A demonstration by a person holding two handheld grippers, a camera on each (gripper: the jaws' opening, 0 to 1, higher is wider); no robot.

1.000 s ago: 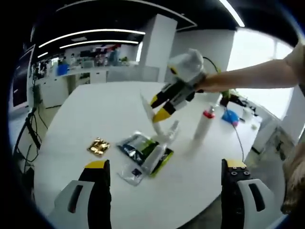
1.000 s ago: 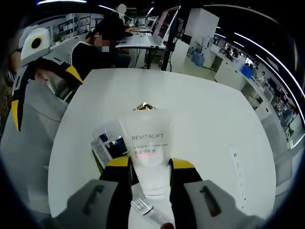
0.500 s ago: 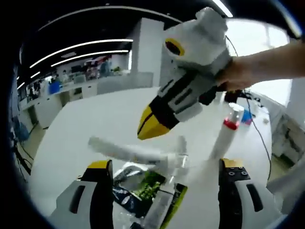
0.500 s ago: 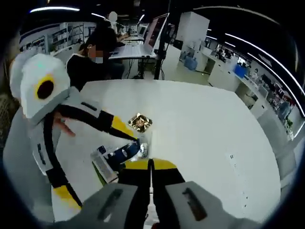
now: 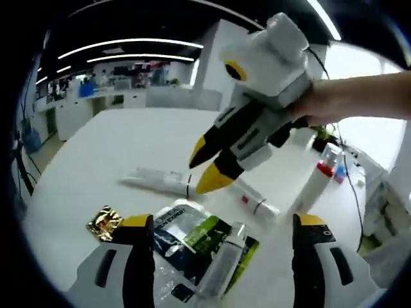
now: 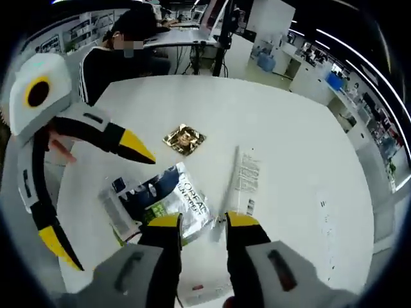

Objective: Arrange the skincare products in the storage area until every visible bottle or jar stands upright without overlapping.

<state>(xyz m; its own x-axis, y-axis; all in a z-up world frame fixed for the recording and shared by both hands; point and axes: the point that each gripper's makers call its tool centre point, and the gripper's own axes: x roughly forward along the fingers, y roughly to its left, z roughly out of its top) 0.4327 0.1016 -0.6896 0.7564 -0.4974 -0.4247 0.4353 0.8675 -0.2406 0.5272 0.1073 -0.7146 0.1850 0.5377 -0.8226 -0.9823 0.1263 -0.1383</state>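
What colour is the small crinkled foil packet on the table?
Shiny gold; the small crinkled foil packet shows best in the right gripper view.

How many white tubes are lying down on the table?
2. In the left gripper view, one white tube lies beyond the sachet pack; the other tube lies near the red-capped bottle. Others may be hidden.
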